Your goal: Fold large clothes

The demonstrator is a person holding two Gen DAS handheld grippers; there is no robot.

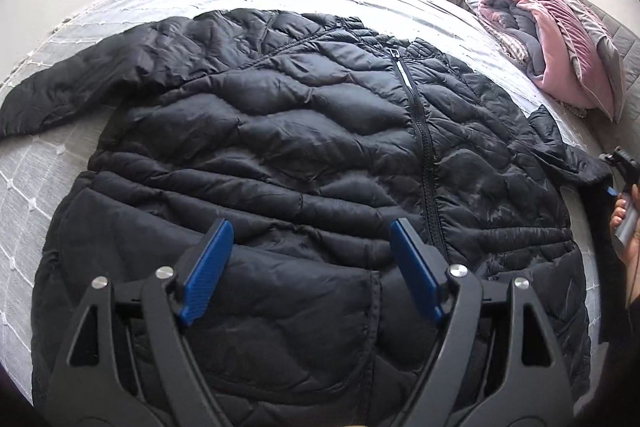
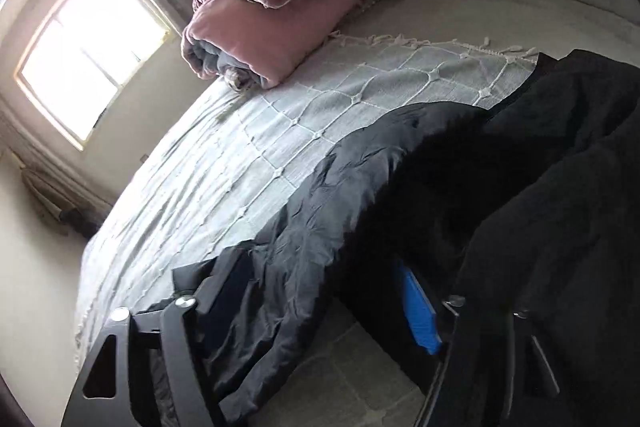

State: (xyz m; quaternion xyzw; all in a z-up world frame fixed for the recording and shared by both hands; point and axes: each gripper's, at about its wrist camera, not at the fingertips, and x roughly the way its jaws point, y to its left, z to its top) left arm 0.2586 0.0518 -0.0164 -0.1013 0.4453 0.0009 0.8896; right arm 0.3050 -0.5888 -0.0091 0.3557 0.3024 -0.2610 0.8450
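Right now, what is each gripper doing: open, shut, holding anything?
Left gripper: open, above the black jacket, holding nothing.
Right gripper: the jacket's sleeve lies between its fingers; grip cannot be told.

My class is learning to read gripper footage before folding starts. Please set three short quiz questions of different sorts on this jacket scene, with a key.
1. True or false: the left gripper holds the black jacket.
2. Which part of the jacket lies between the right gripper's jaws? A collar, B sleeve, C hem.
3. Fill in: the jacket's zip is ____.

Key: 1 false, its jaws are open above the jacket. 2 B. 3 closed.
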